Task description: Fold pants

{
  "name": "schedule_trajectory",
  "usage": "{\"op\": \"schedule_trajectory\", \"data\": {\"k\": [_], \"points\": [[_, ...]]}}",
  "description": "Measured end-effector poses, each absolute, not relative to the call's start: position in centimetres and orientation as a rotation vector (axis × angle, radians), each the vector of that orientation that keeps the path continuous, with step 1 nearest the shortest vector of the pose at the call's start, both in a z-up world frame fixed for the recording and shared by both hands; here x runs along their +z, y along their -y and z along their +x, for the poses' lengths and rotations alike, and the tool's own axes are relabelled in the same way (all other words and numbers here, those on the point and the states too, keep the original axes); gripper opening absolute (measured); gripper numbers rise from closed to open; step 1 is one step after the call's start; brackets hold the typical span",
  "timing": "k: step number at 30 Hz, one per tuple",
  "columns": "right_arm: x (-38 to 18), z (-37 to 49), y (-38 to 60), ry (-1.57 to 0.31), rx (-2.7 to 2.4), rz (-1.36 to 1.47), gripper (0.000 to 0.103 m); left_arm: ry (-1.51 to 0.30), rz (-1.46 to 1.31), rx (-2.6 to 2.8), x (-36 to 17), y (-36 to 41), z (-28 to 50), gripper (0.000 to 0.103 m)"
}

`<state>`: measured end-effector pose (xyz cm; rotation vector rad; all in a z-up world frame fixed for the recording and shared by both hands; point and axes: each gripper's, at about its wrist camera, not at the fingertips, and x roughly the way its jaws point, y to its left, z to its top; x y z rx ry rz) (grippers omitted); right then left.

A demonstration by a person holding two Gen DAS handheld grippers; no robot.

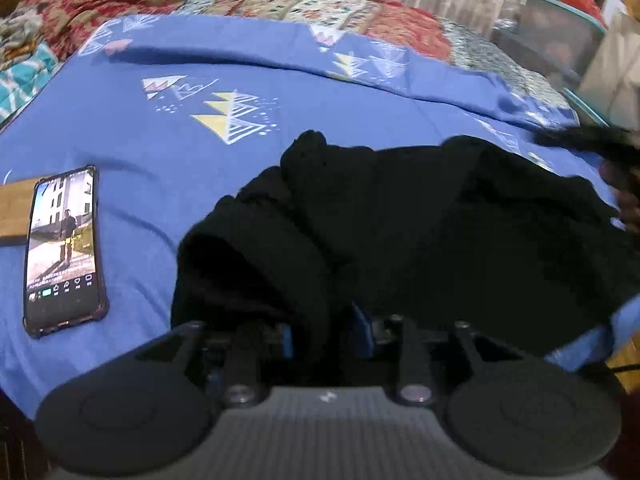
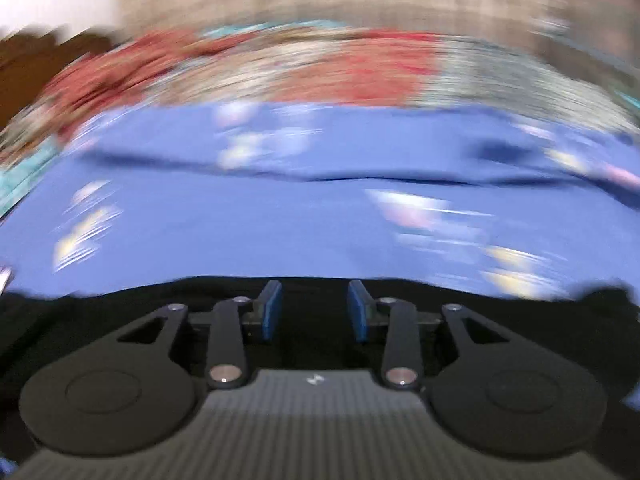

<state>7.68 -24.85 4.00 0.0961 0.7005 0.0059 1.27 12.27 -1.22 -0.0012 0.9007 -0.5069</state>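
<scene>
Black pants (image 1: 400, 232), bunched and partly folded, lying just ahead of your left tongs (image 1: 329, 332), fabric between their tips

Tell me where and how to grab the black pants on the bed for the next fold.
Grip the black pants at the bunched near-left edge by the left gripper, coming from the bed's near side. That raised fold gives the pads cloth to pinch; elsewhere the fabric looks flatter.
</scene>
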Motion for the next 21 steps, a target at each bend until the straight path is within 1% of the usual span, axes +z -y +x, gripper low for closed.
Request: {"op": "schedule_trajectory", "data": {"k": [1,2,3,4,5,6,8,9,11,13,14,15,17,19,21], "points": [[3.9,8.5,23.2,-0.709,0.060,0.068,0.039,-0.883,0.002,-0.519,-0.5,-12.7,0.6,0.045],[3.9,8.9,21.8,-0.710,0.100,0.041,0.039,-0.860,-0.002,-0.529,0.3,-13.4,0.1,0.060],[3.9,8.9,20.8,-0.707,0.117,0.024,0.039,-0.826,-0.016,-0.543,1.1,-14.3,-0.4,0.066],[3.9,9.0,20.5,-0.706,0.123,0.020,0.040,-0.792,-0.035,-0.557,1.9,-15.3,-0.8,0.068],[4.0,9.0,20.7,-0.707,0.120,0.027,0.041,-0.749,-0.061,-0.563,2.9,-16.4,-1.0,0.074],[3.9,8.9,21.3,-0.712,0.104,0.042,0.042,-0.712,-0.083,-0.556,3.7,-17.3,-0.8,0.082],[3.8,7.9,23.1,-0.727,0.045,0.073,0.045,-0.648,-0.132,-0.521,5.0,-18.8,1.0,0.092],[3.8,6.9,24.2,-0.736,0.008,0.089,0.045,-0.645,-0.151,-0.502,5.3,-19.0,2.6,0.094],[3.5,5.8,26.4,-0.757,-0.075,0.122,0.045,-0.703,-0.177,-0.467,5.0,-18.8,6.6,0.096],[3.6,4.3,28.7,-0.755,-0.156,0.154,0.045,-0.802,-0.205,-0.439,3.7,-18.2,10.1,0.095],[4.1,3.3,29.9,-0.740,-0.195,0.165,0.045,-0.880,-0.220,-0.441,2.8,-17.7,11.5,0.092],[4.7,2.3,31.4,-0.718,-0.248,0.169,0.047,-0.937,-0.224,-0.474,2.1,-17.0,12.2,0.092],[6.1,0.4,34.7,-0.672,-0.366,0.168,0.050,-0.964,-0.162,-0.526,1.6,-15.5,12.0,0.092],[7.1,-1.2,39.1,-0.638,-0.502,0.201,0.050,-0.974,-0.098,-0.536,1.4,-14.5,11.3,0.092],[7.6,-2.4,43.2,-0.623,-0.648,0.245,0.050,-0.996,-0.094,-0.536,1.3,-14.3,10.8,0.092]]}}
